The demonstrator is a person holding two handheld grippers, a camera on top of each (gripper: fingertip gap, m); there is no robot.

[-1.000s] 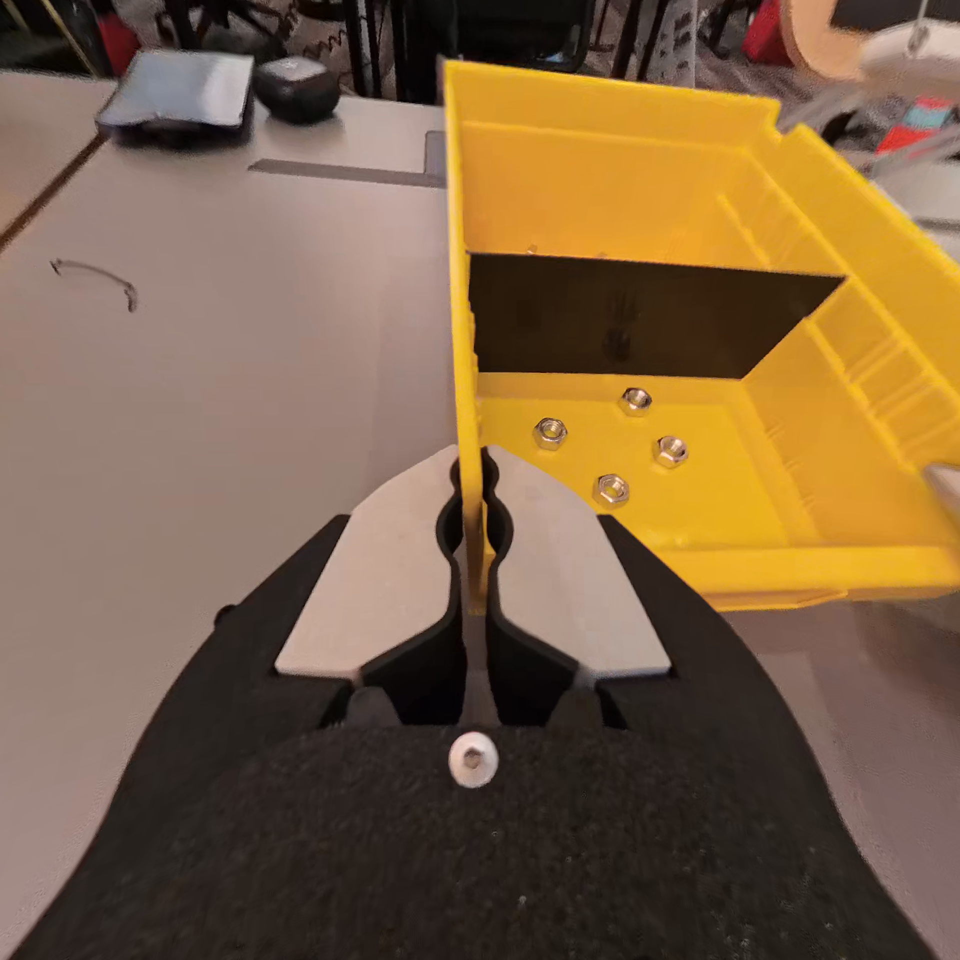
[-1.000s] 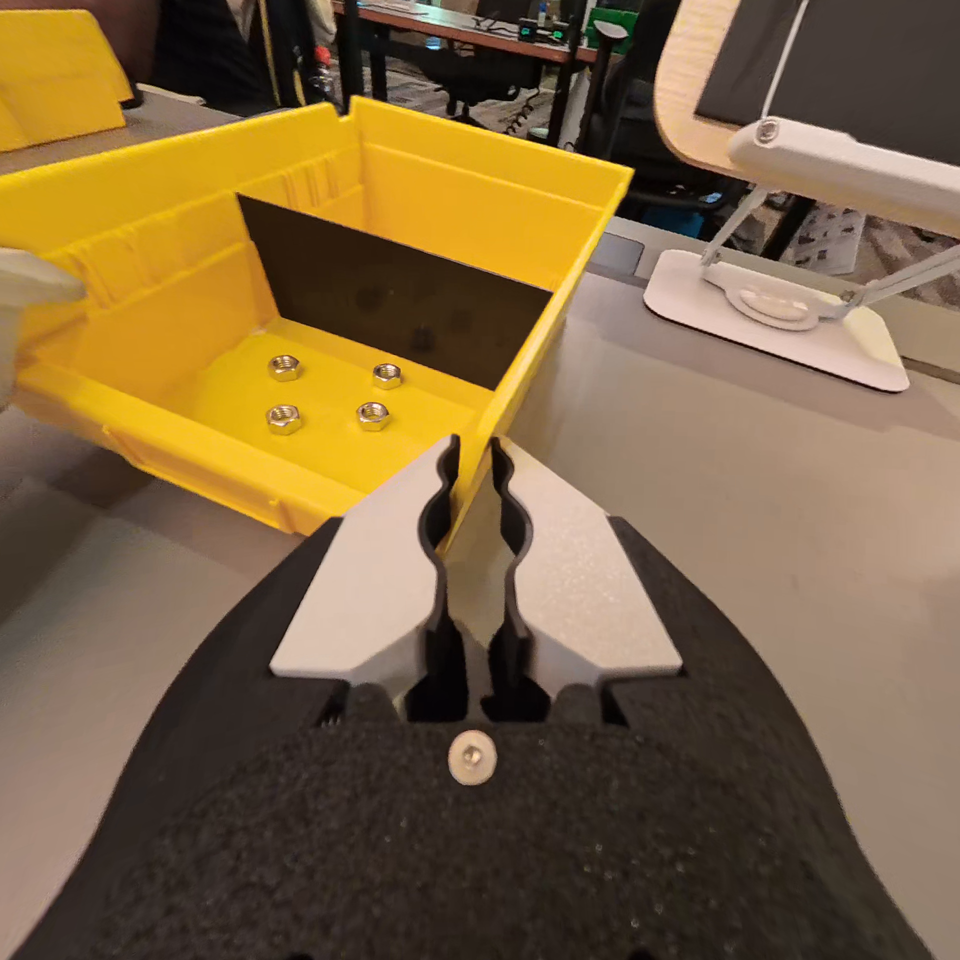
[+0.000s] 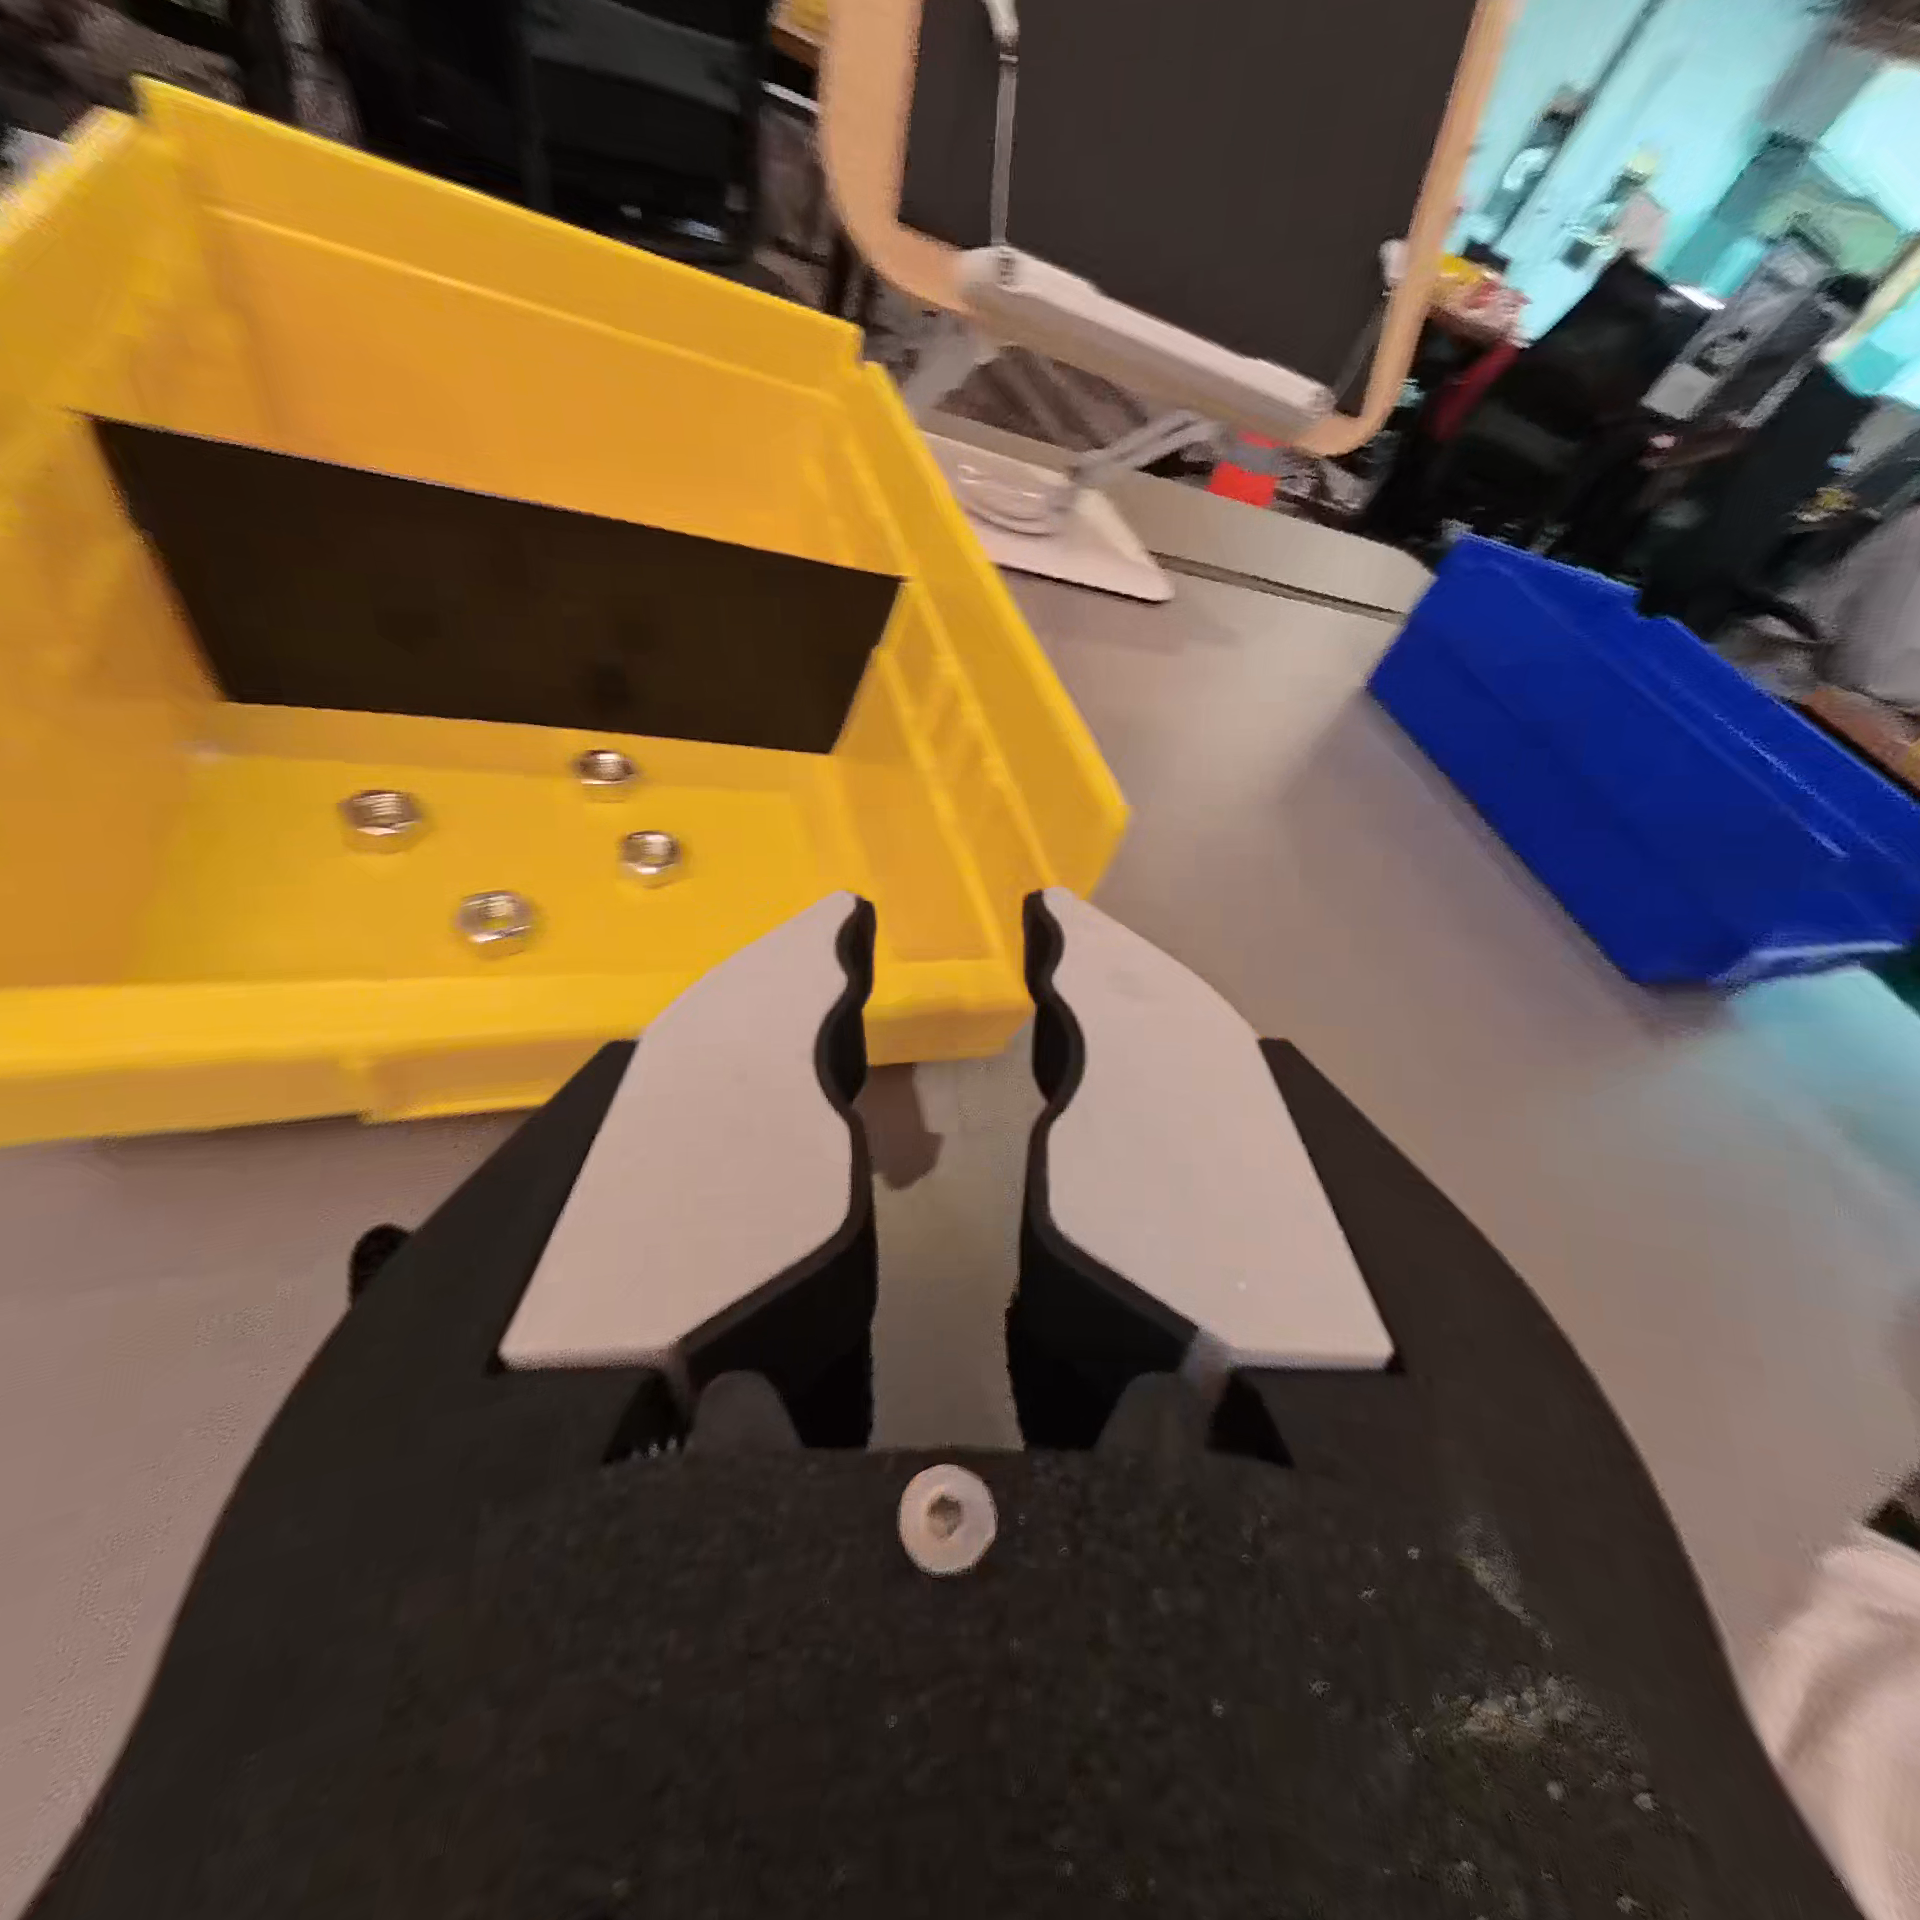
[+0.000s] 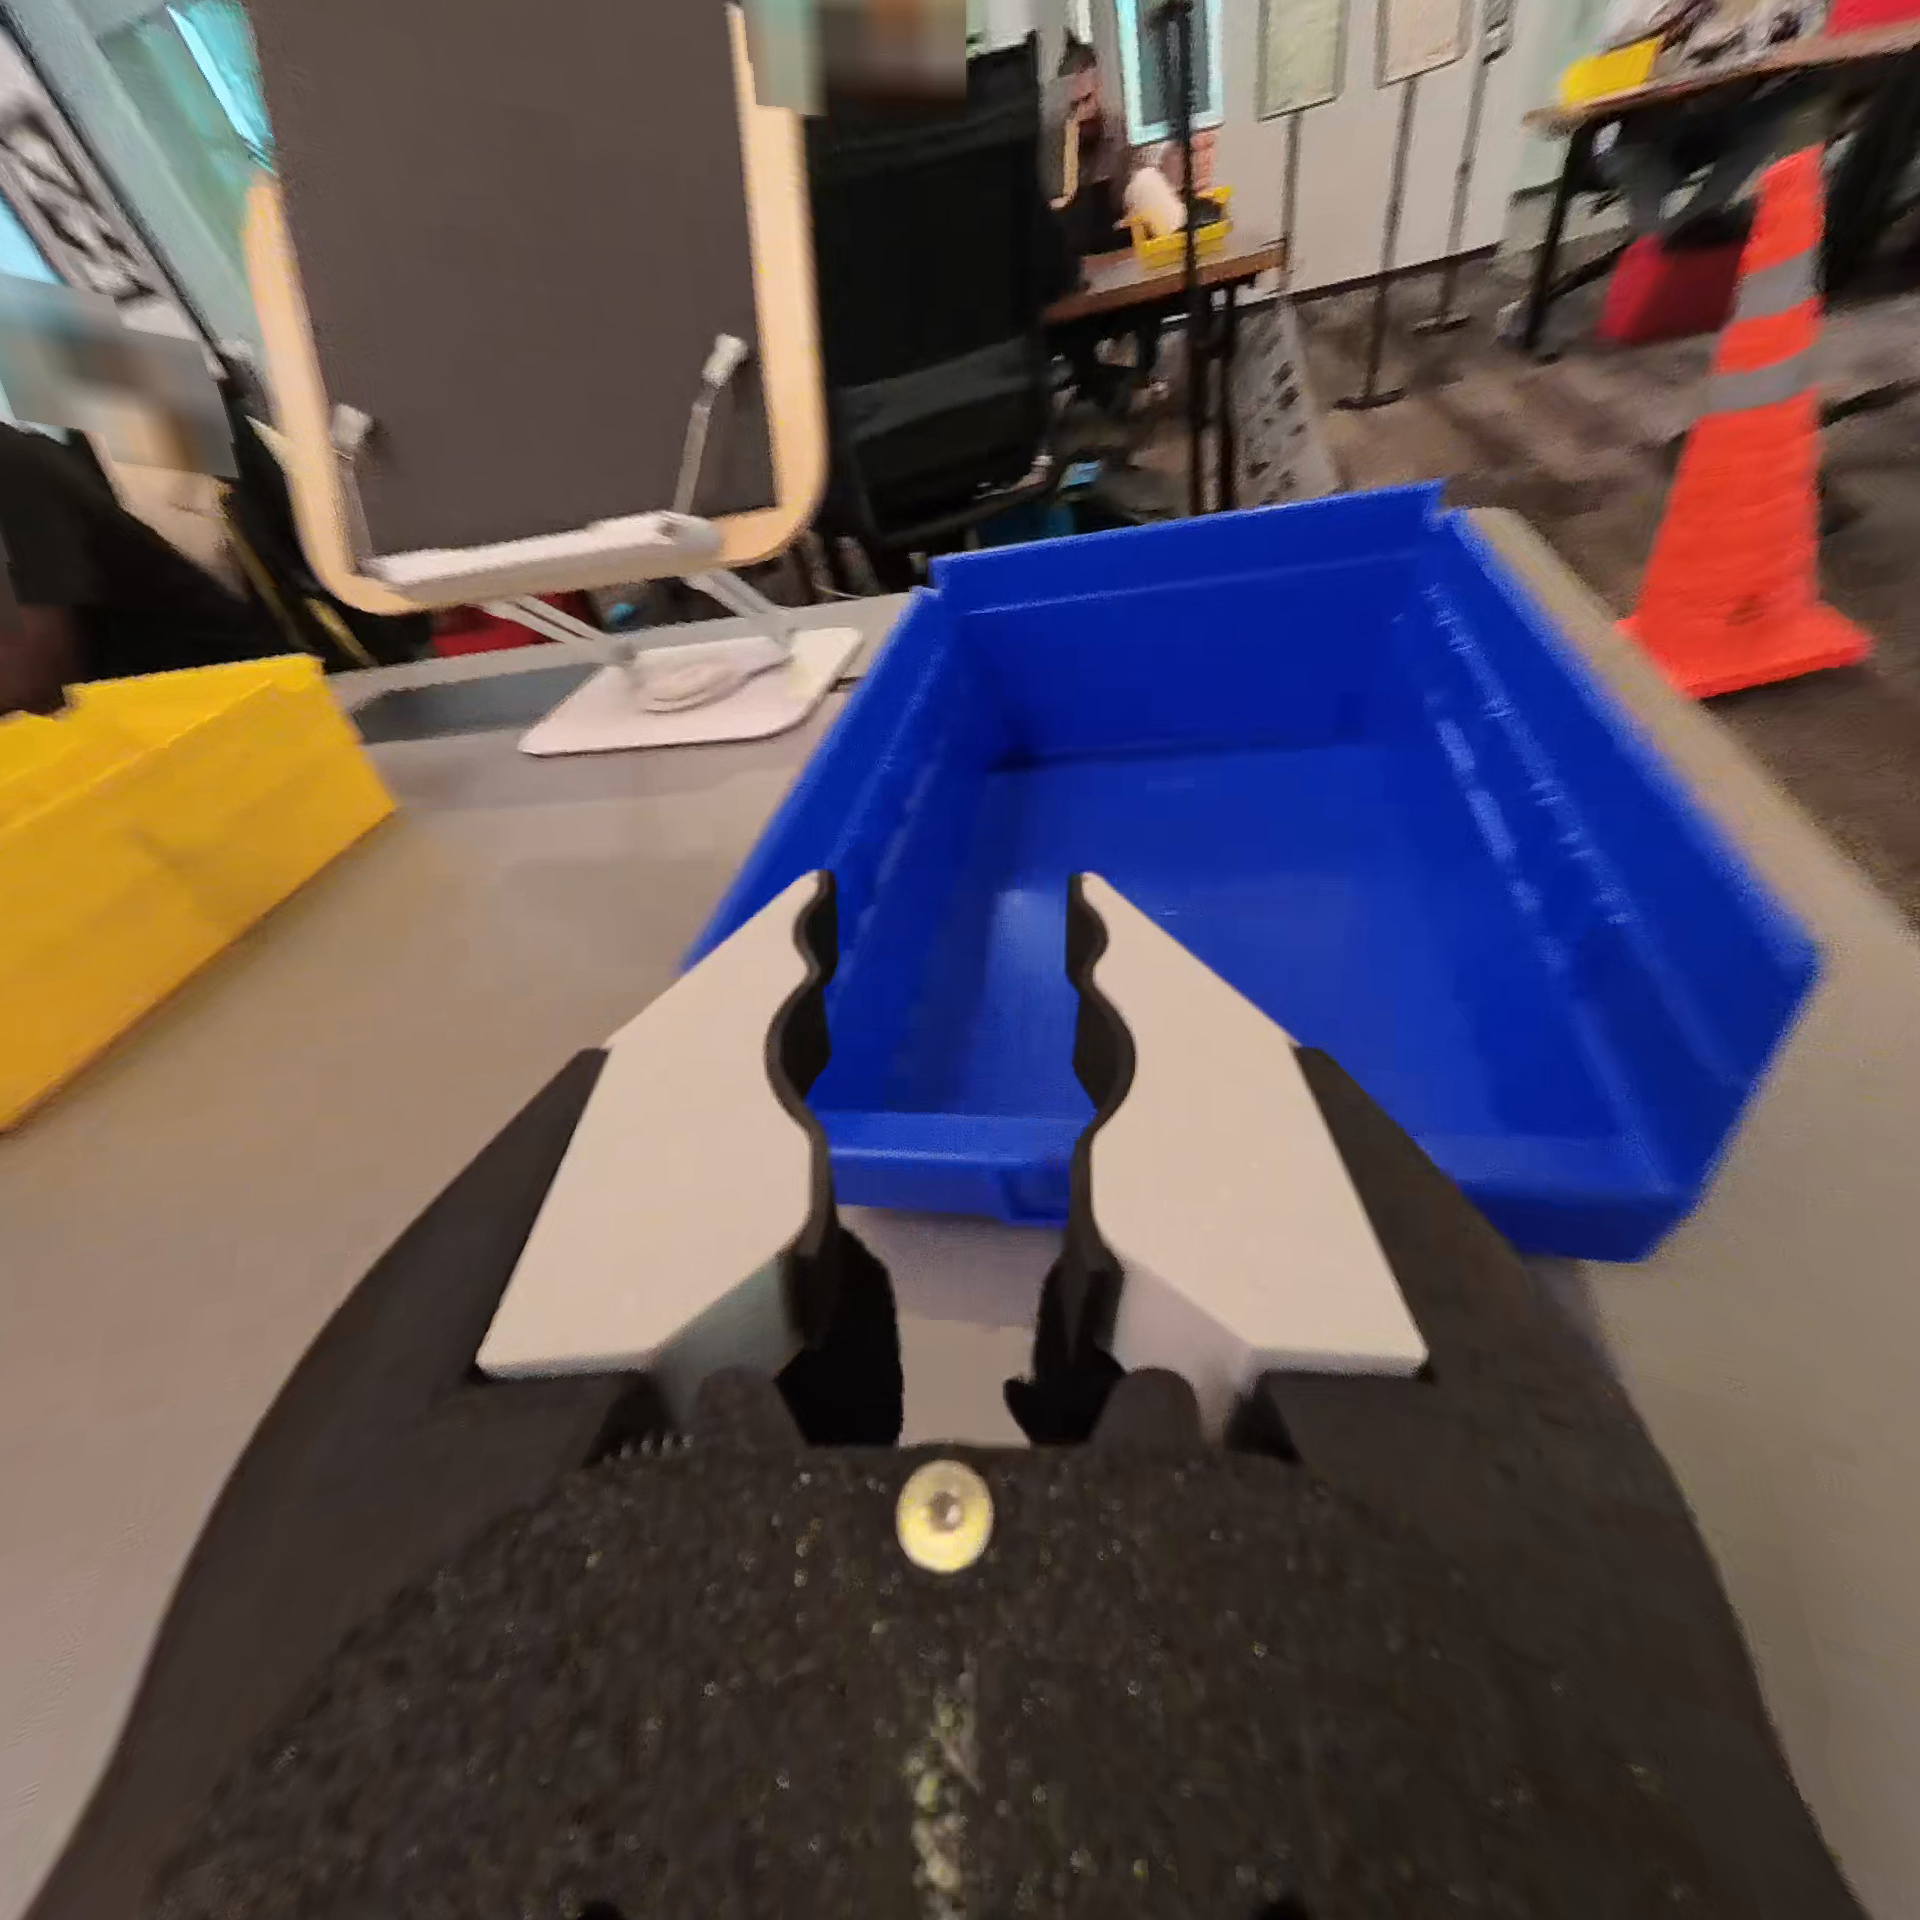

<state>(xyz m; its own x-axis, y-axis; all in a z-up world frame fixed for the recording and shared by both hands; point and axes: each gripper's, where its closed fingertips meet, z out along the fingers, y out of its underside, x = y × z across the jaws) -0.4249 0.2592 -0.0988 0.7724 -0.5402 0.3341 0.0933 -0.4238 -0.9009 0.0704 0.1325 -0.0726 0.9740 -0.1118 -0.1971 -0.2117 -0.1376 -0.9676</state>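
Both tongs spread and pinching nothing, the left gripper faces the yellow bin's lower-right corner beside 4 nuts, the right gripper centres on the blue bin's low front lip.

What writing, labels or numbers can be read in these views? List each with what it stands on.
None can be read.
Framed sheets on the far wall: too blurred.
Black-and-white poster at the left edge: too blurred.
Yellow bin, blue bin and orange cone: no writing shows.
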